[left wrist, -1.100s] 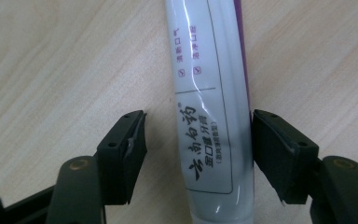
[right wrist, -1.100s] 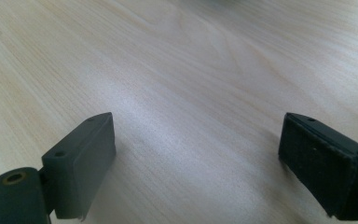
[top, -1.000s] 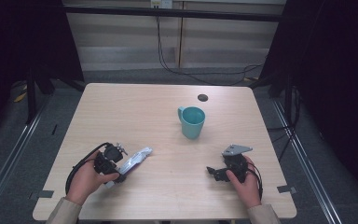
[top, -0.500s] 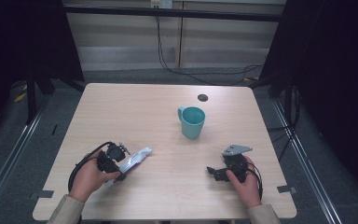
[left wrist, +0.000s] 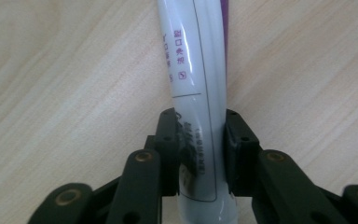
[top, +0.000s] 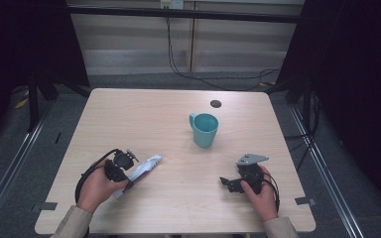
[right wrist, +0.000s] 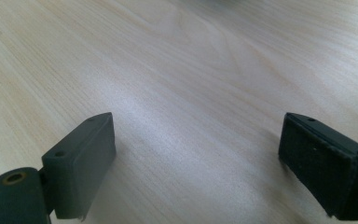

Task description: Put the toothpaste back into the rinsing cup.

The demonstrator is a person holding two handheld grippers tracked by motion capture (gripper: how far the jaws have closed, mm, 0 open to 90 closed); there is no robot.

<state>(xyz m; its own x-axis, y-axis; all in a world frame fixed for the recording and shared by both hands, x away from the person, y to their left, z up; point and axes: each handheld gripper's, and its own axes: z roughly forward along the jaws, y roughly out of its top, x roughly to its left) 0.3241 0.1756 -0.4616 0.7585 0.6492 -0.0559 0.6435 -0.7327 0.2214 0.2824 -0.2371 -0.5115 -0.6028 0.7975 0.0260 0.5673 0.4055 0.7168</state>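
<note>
Pale wood table (top: pixel 178 124) lay under both my hands. Left gripper (left wrist: pixel 200 149) had just been closing and now pinched the white tube (left wrist: pixel 196 70) near its tail, ready to lift. Right gripper (right wrist: pixel 196 158) rested wide apart, empty, waiting; a teal mug (top: pixel 204 130) stood ahead, between them.

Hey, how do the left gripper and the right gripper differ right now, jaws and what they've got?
The left gripper has just closed its jaws and clamps the white tube, while the right gripper stands wide open with nothing but bare table between its jaws. In the high view the left gripper sits at the tube's near end; the right gripper rests apart from the teal mug. Both sit low at the table, each in a hand.
</note>
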